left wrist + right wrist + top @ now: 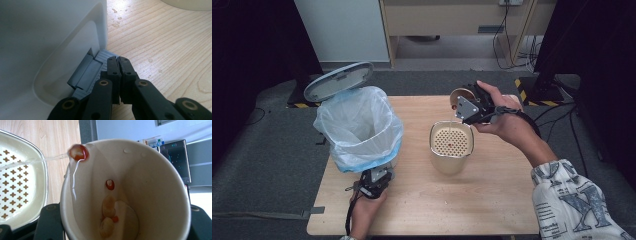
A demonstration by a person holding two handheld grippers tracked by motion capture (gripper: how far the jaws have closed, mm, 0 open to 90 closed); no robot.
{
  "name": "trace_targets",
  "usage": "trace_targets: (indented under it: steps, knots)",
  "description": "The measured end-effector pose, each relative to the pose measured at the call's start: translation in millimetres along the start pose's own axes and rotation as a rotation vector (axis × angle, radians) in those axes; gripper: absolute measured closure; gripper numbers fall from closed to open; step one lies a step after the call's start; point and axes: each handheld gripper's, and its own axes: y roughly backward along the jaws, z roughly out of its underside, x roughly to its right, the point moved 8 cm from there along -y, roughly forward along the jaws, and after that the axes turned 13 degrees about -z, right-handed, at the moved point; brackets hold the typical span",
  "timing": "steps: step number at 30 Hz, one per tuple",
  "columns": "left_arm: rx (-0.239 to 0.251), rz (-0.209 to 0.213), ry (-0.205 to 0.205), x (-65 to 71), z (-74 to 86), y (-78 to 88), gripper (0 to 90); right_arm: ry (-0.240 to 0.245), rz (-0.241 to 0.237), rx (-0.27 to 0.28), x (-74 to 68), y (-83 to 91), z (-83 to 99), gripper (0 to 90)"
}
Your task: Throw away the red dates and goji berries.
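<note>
Low at the near left of the wooden table, the left gripper rests with its two black jaws pressed together and nothing between them. In the left gripper view its tips lie on the grey foot pedal at the base of a white pedal bin. The bin stands at the table's left edge, lined with a pale blue plastic bag, and its grey lid is tipped up and open behind it.

Across the table, the right gripper clamps a paper cup, tilted on its side. In the right gripper view the cup sits between the jaws, mouth toward the camera. A thin stream of liquid runs off its rim toward a cream container topped with a perforated strainer lid. One red piece clings at the cup's rim; several red and pale bits stick to the inside wall and bottom.

The container stands near the table's middle, just below the cup and well apart from the bin. Bare wood lies open between them and across the whole near half of the table. Small droplets dot the wood beside the bin.

Grey carpet surrounds the table, with black-and-yellow tape and cables beyond the far edge.
</note>
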Motion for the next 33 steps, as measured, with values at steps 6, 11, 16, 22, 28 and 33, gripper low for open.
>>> trace_targets:
  steps: [6, 11, 16, 22, 28, 33]
  knots:
    - [0.000, 0.000, 0.000, 0.0, 0.0, 0.0, 87.2, 0.004, -0.003, 0.002, -0.6, -0.7, -0.7, 36.3]
    - [0.001, 0.002, 0.002, 0.0, 0.0, 0.0, 87.2, 0.006, -0.002, -0.003, -0.1, 0.3, 0.7, 36.3]
    - [0.001, 0.001, 0.001, 0.0, 0.0, 0.0, 87.2, 0.009, -0.001, -0.005, -0.4, 0.6, 0.9, 36.3]
    - [0.000, 0.002, 0.003, 0.1, 0.0, 0.0, 87.2, 0.040, 0.007, -0.029, 0.5, 0.8, 1.6, 36.3]
    - [0.001, 0.002, 0.002, 0.0, 0.0, -0.1, 87.2, 0.084, 0.020, -0.062, 0.5, 1.5, 0.4, 36.4]
    - [0.001, 0.002, 0.003, 0.0, 0.0, 0.0, 87.2, 0.099, 0.038, -0.078, 3.5, 4.3, 1.6, 36.4]
